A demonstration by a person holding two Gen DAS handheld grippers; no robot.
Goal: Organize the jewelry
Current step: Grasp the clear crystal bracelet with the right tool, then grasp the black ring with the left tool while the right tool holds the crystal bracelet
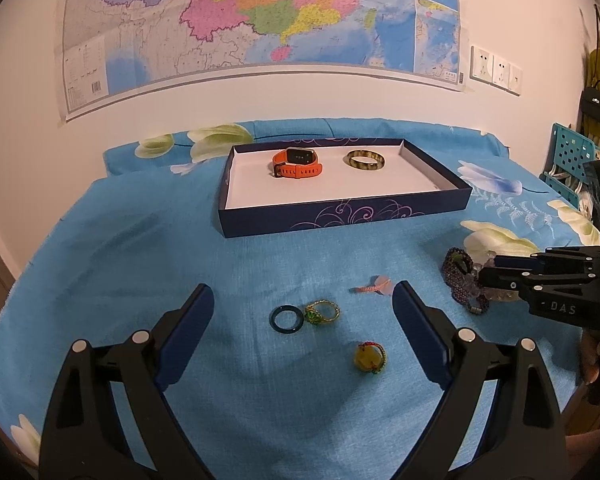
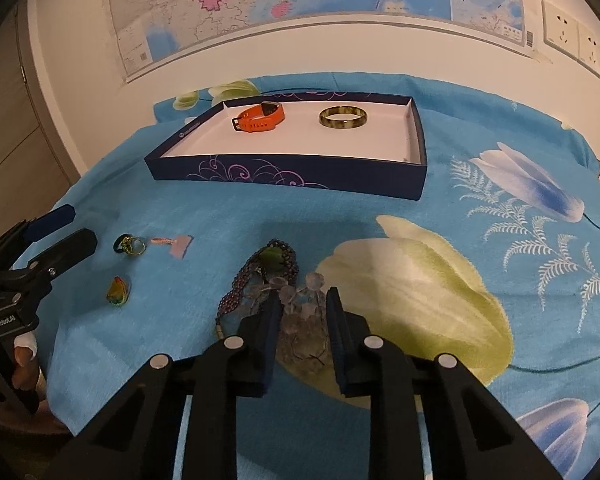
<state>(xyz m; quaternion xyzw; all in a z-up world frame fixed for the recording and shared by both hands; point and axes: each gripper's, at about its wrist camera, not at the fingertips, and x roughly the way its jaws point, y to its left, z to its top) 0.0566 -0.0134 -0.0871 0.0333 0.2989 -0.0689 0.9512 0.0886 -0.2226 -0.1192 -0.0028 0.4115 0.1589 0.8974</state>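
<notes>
The right gripper (image 2: pixel 302 308) angles down at the blue cloth (image 2: pixel 380 216), its fingers narrowed around the clear crystal bracelet (image 2: pixel 304 316) beside a purple beaded one (image 2: pixel 256 276); whether the pads press it I cannot tell. The left gripper (image 1: pixel 304 304) hovers spread wide, empty, above three rings (image 1: pixel 286 319). Beyond, the navy box (image 2: pixel 284 174) holds an orange watch (image 2: pixel 260 117) and a bangle (image 2: pixel 343 117)

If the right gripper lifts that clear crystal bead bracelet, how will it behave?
The clear bead bracelet is a strung loop, so it will probably sag from the right gripper. Its smooth beads look slippery. It touches the purple beaded bracelet, which might drag along.
</notes>
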